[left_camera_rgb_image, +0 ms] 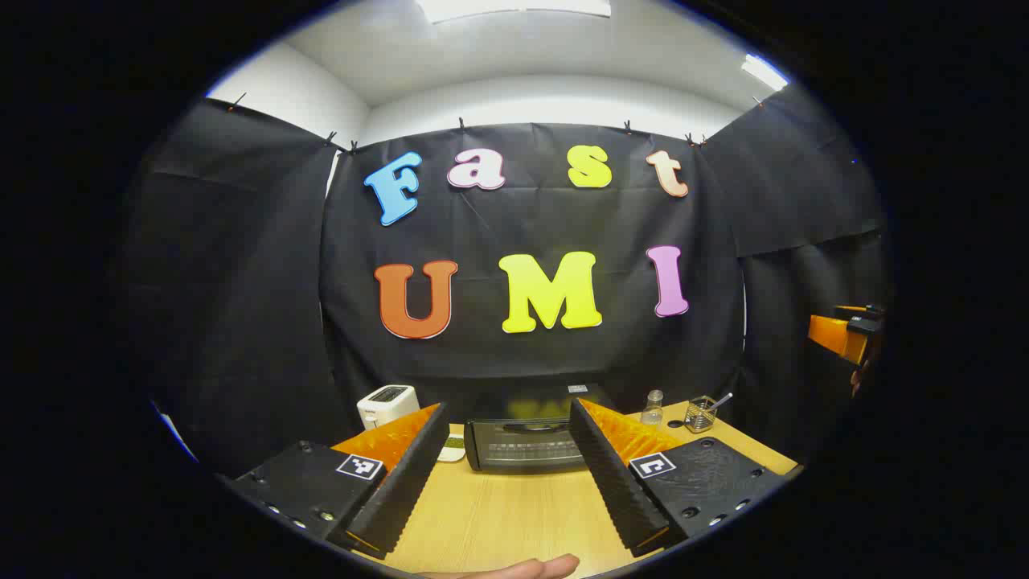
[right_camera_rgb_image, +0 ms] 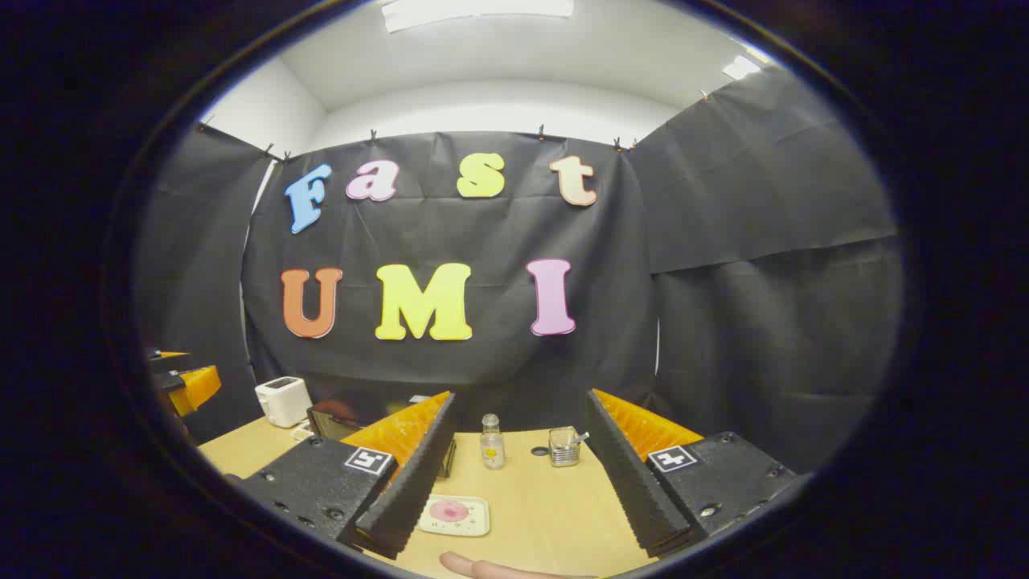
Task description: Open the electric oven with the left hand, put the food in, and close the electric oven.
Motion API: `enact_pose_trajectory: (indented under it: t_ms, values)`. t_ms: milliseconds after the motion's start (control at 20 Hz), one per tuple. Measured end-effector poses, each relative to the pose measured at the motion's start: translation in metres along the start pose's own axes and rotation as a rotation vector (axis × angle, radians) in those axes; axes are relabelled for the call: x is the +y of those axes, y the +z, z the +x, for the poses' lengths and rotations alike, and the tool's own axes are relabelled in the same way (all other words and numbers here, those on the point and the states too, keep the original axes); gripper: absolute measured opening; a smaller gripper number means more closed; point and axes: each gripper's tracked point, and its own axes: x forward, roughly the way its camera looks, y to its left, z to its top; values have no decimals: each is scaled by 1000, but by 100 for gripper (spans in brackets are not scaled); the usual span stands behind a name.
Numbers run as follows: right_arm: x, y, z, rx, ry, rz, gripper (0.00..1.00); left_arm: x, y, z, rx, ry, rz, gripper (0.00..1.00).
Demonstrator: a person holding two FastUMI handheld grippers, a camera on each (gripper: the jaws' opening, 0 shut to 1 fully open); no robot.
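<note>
2 grippers I hold level above the table (left_camera_rgb_image: 498, 515), left gripper (left_camera_rgb_image: 508, 474) fingers spread wide facing the closed electric oven (left_camera_rgb_image: 522, 442), right gripper (right_camera_rgb_image: 514, 474) spread, food plate (right_camera_rgb_image: 454, 515) below.

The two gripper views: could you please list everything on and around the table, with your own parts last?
Table: one, light wood, below both grippers.
Oven: one, black, door closed, back of table at the wall.
Toaster: one, white, left of the oven.
Bottle: one, clear glass, right of the oven.
Wire cup: one, metal, holding a utensil, right of the bottle.
Plate with food: one, white plate, pink food, near table edge.
Left hand-held gripper: one, black and orange, open, facing the oven.
Right hand-held gripper: one, black and orange, open, above the plate.
</note>
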Motion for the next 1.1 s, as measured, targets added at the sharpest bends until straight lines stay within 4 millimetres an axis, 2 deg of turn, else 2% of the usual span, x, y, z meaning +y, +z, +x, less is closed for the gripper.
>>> enact_pose_trajectory:
  t_ms: [350, 400, 450, 500, 550, 600, 650, 700, 750, 800, 950, 1100]
  values:
    - [-10, 8, -5, -13, 10, 17, 96, 2, 12, -9, -25, -9, -60, 96]
    - [-11, 10, -6, -19, 8, 16, 100, 3, 13, -10, -28, -13, -62, 96]
    - [-12, 11, -6, -22, 7, 15, 96, 3, 13, -11, -27, -18, -62, 96]
    - [-12, 11, -8, -23, 8, 14, 96, 3, 12, -11, -22, -18, -58, 95]
    - [-14, 12, -10, -30, 7, 13, 96, 4, 10, -9, -17, -18, -50, 95]
    - [-17, 15, -11, -42, 0, 9, 100, 5, 11, -9, -15, -16, -45, 95]
    - [-20, 19, -12, -59, -11, 5, 96, 5, 12, -8, -14, -15, -40, 95]
    - [-23, 23, -14, -73, -17, -4, 100, 5, 10, -6, -16, -14, -37, 95]
    - [-25, 24, -16, -86, -18, -13, 100, 4, 11, -4, -21, -14, -36, 95]
    - [-27, 27, -18, -97, -16, -16, 96, 3, 11, -1, -25, -16, -31, 95]
    - [-32, 26, -18, -109, -6, -17, 96, 2, 3, 5, -12, -10, -18, 95]
    - [-35, 21, -11, -111, 6, -3, 96, -4, 8, 15, -45, -18, -11, 95]
